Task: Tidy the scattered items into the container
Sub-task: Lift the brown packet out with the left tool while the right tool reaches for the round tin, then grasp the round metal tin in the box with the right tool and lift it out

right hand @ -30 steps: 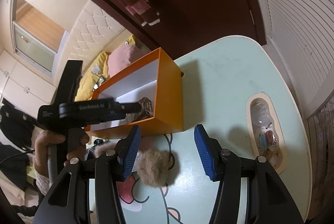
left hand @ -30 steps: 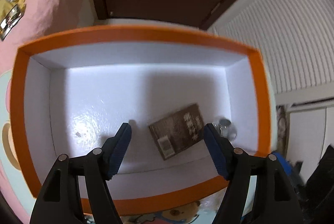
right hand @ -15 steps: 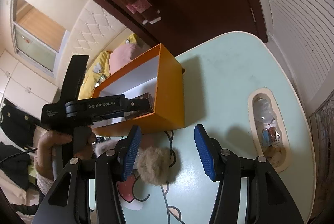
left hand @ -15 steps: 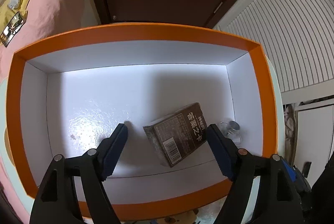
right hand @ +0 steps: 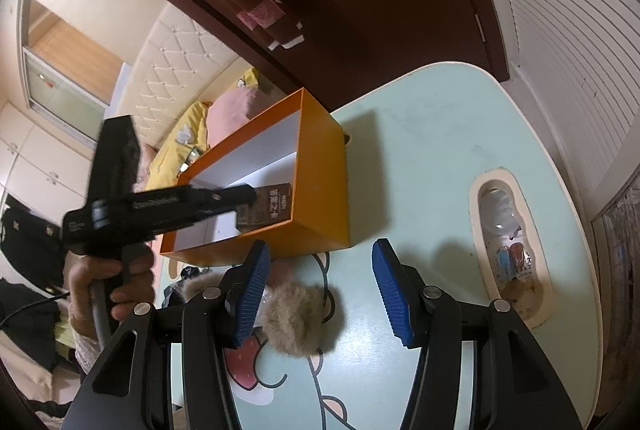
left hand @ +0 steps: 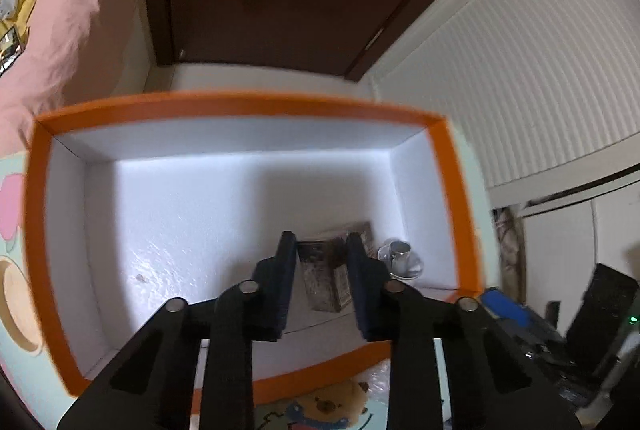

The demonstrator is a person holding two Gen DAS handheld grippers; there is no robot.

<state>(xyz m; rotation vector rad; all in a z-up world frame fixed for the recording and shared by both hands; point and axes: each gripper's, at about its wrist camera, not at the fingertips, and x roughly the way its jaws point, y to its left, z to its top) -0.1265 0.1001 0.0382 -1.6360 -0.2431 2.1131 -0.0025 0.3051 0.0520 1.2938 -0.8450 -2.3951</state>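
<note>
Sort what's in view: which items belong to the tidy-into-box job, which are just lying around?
Job:
- orange box
- dark carton, already inside the box
- small cup and saucer, also inside
- furry pompom, on the table
- left hand-held gripper, jaws closing over the carton
- right hand-held gripper, open

Lying about:
- pink pillow
- cream tray at the table edge

Fluffy pom-pom (right hand: pixel 298 322) (beige) lies on table (right hand: pixel 432 149) near orange box (right hand: pixel 320 185).
</note>
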